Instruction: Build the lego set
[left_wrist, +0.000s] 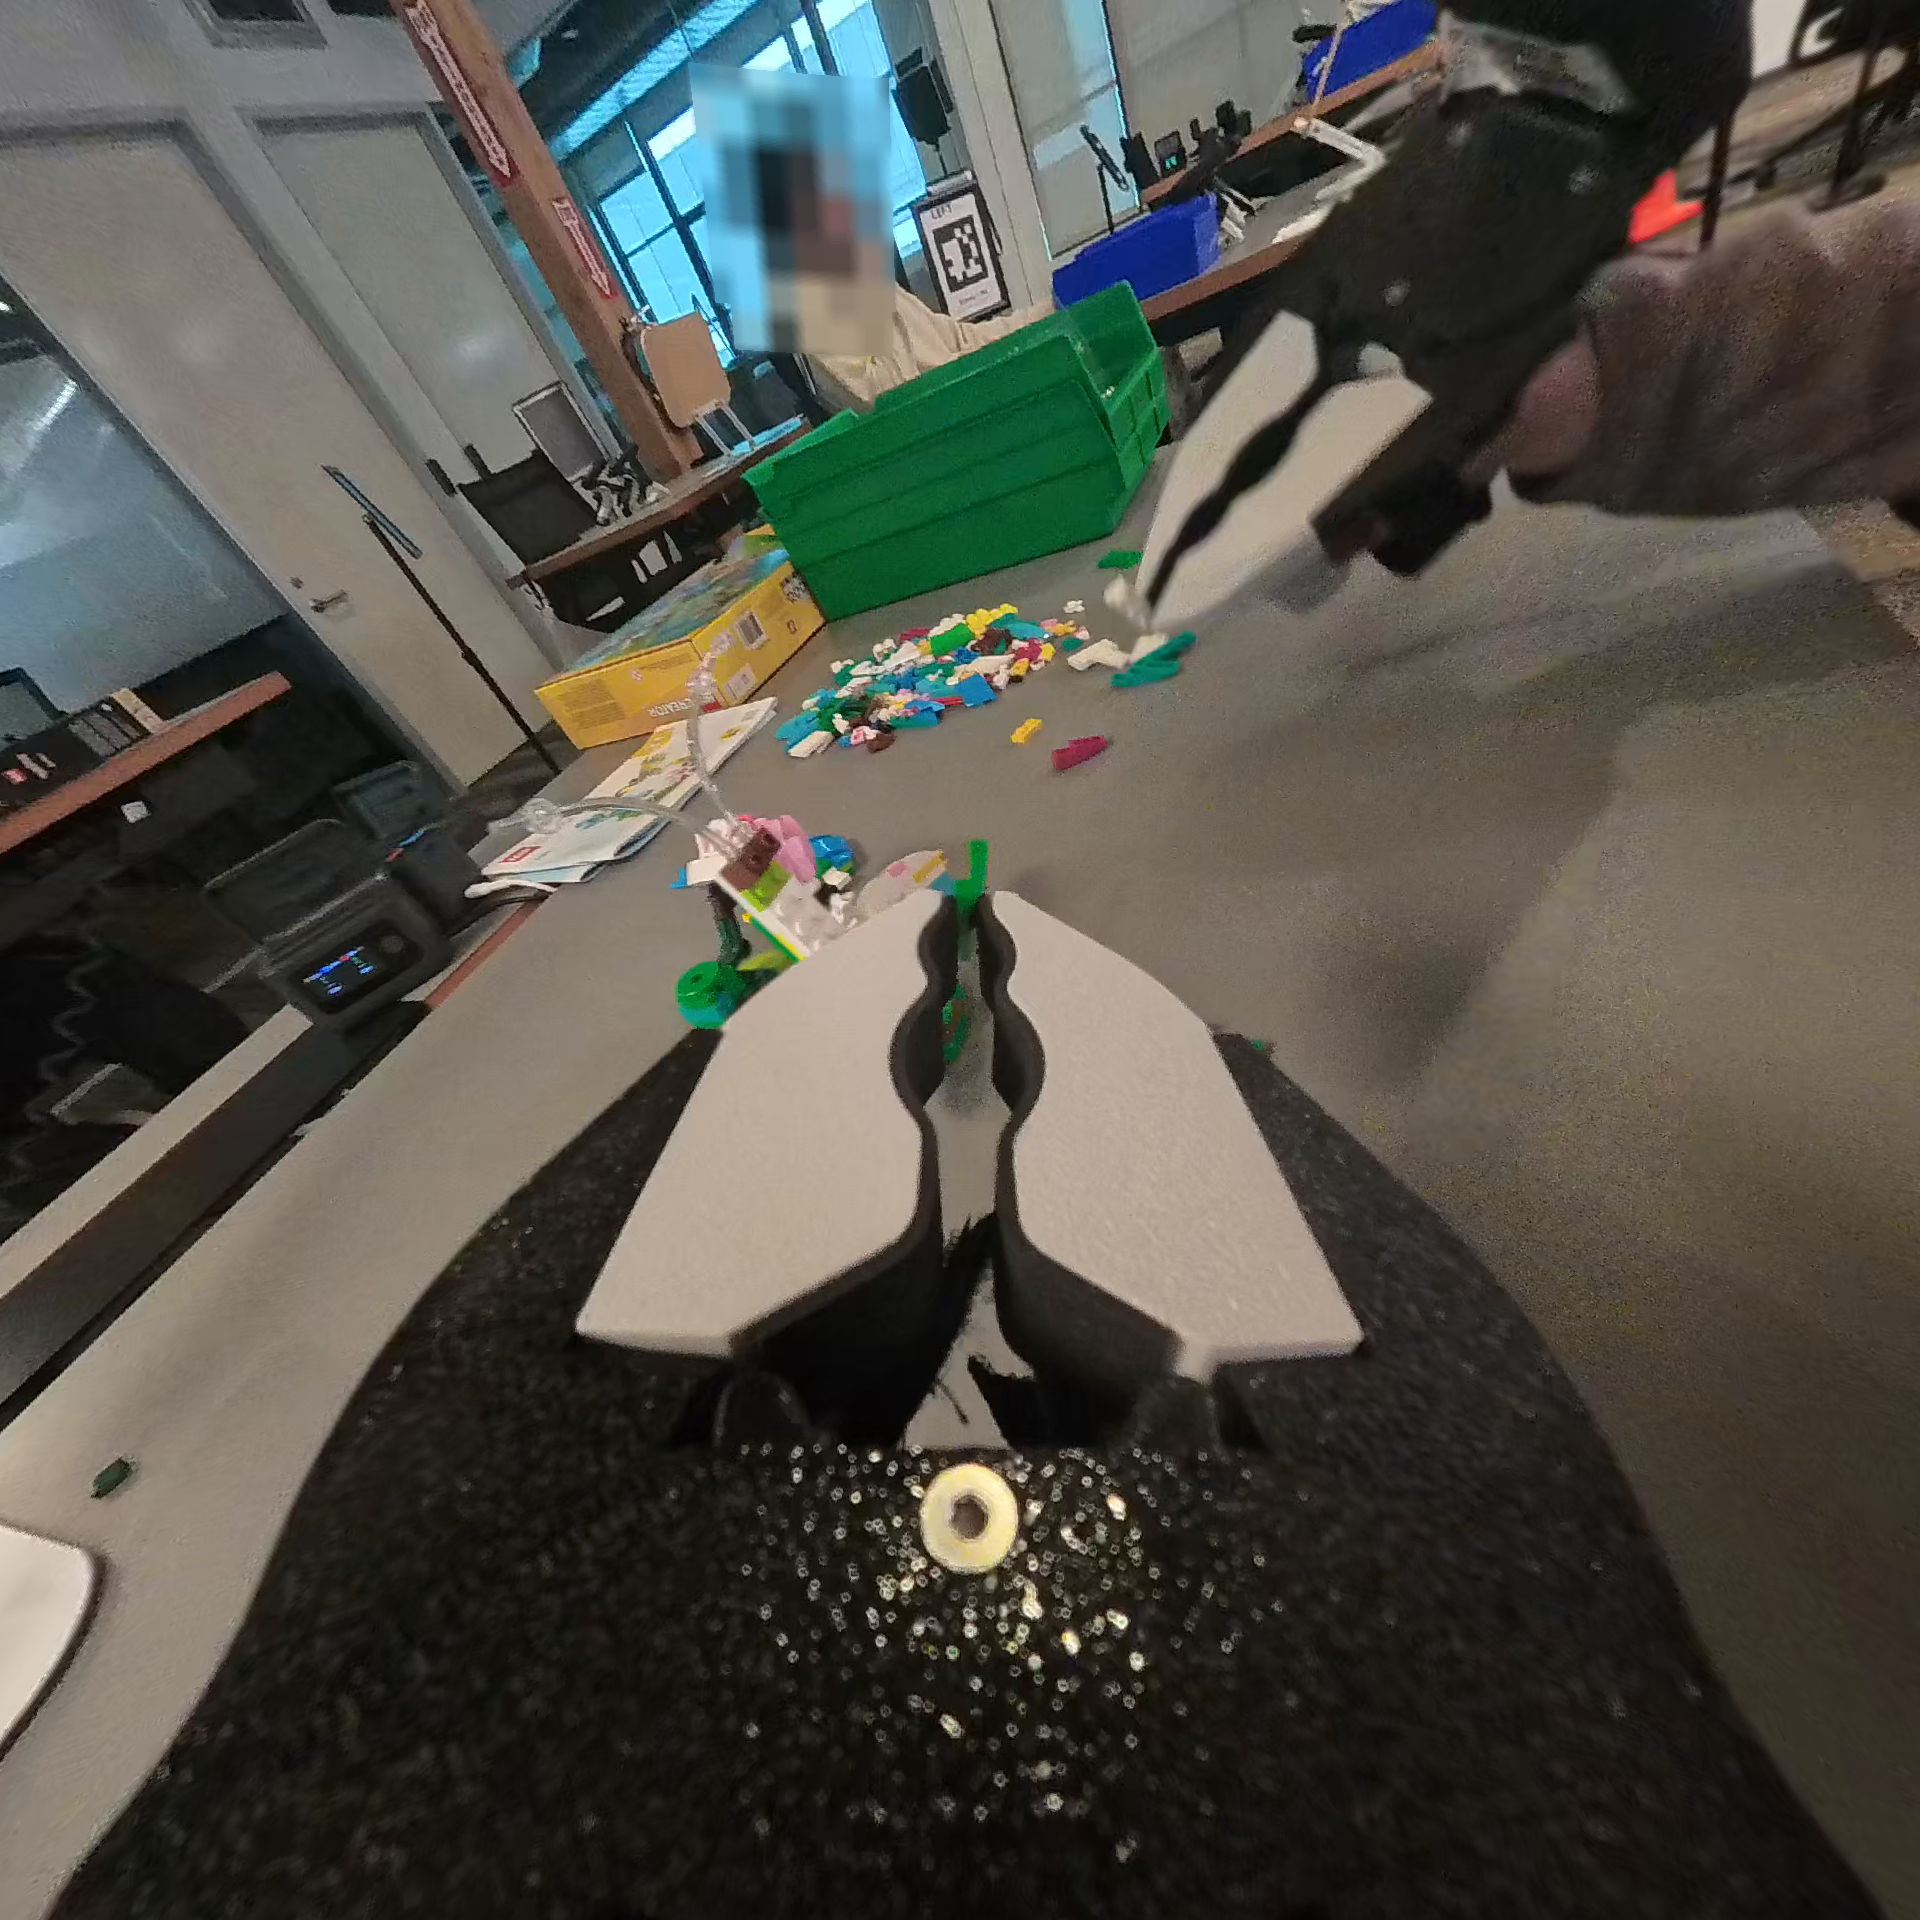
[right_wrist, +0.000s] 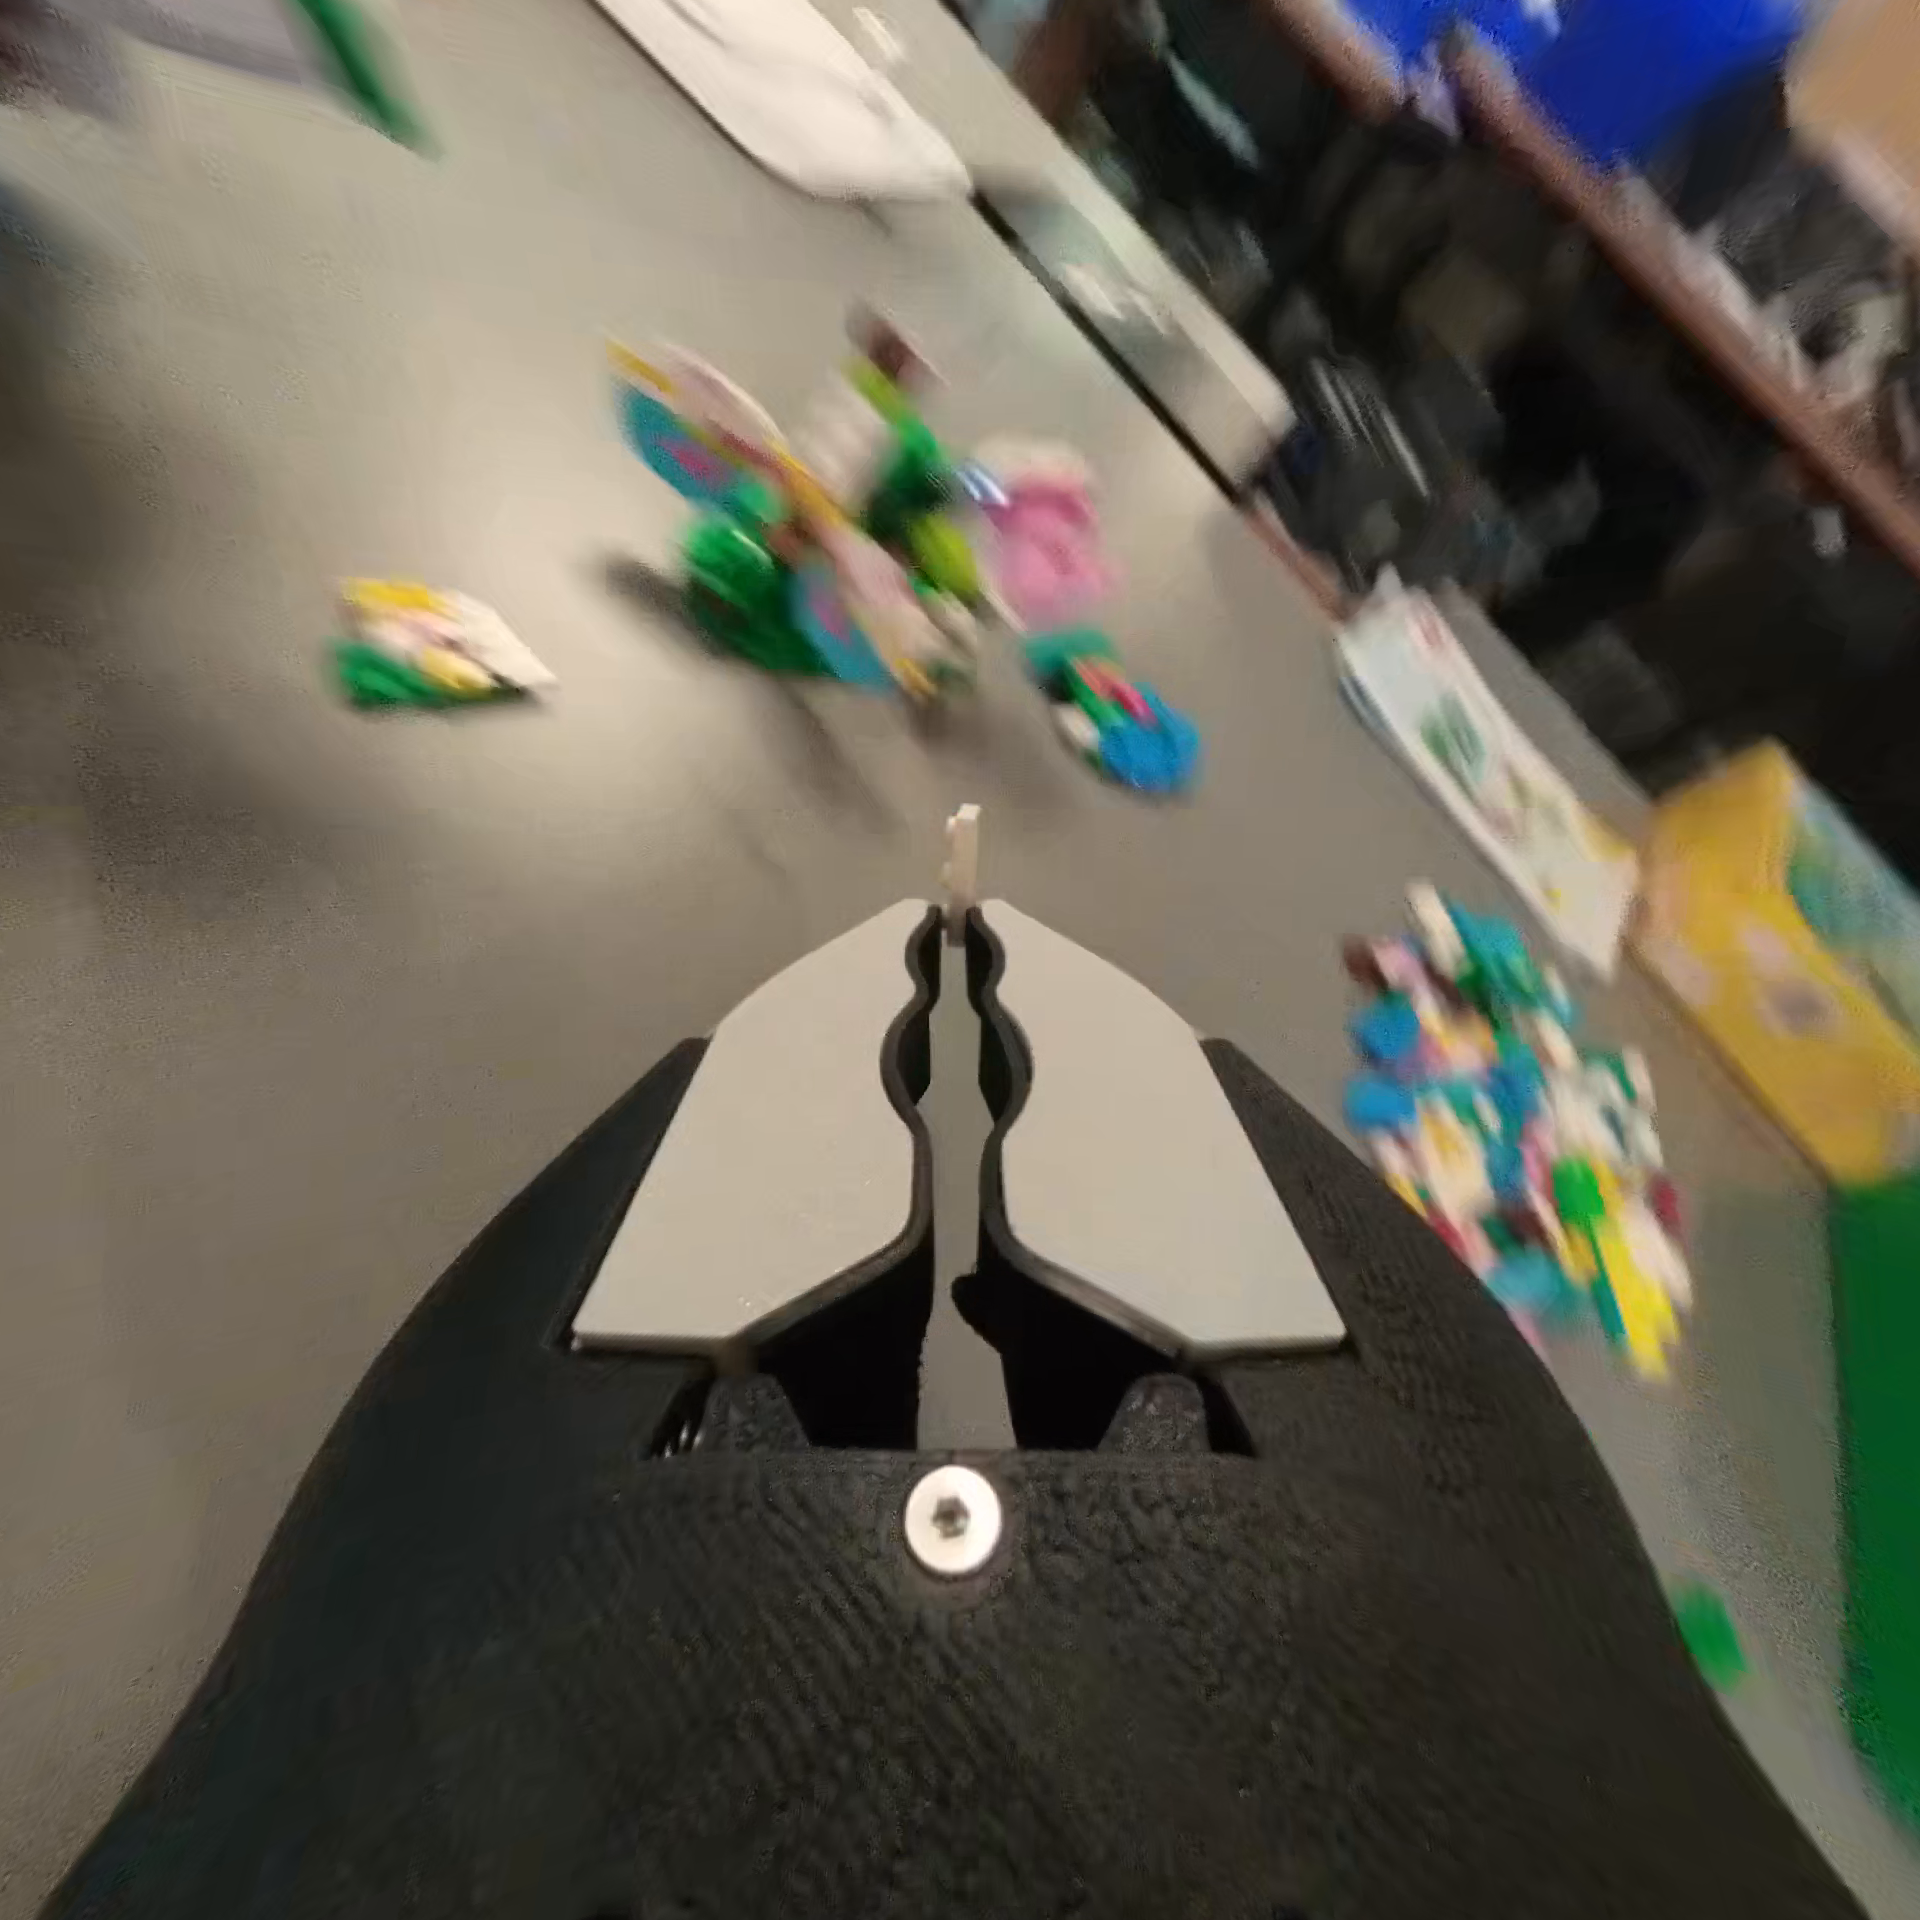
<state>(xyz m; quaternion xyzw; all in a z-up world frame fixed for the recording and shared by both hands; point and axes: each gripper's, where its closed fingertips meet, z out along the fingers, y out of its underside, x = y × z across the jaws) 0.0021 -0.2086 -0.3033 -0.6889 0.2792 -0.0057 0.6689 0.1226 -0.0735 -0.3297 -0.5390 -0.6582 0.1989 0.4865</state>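
My left gripper (left_wrist: 966, 909) is low over the grey table (left_wrist: 1455, 987), jaws nearly together, with a green piece (left_wrist: 975, 868) in the narrow gap at the tips. The partly built lego model (left_wrist: 774, 894), pink, green and white with a clear curved stem, stands just beyond on the left. My right gripper (right_wrist: 954, 912) is shut on a small white piece (right_wrist: 962, 857) that sticks out of its tips. In the left wrist view it (left_wrist: 1148, 613) hovers near the pile of loose bricks (left_wrist: 935, 675). The right wrist view is blurred; the model (right_wrist: 852, 540) lies ahead.
Stacked green bins (left_wrist: 966, 457), a yellow set box (left_wrist: 675, 665) and an instruction booklet (left_wrist: 644, 790) lie at the far side. A small green and white sub-assembly (right_wrist: 436, 644) lies left of the model. A person sits behind the bins. The table edge runs along the left. The grippers' ends are close to 20 cm from one another.
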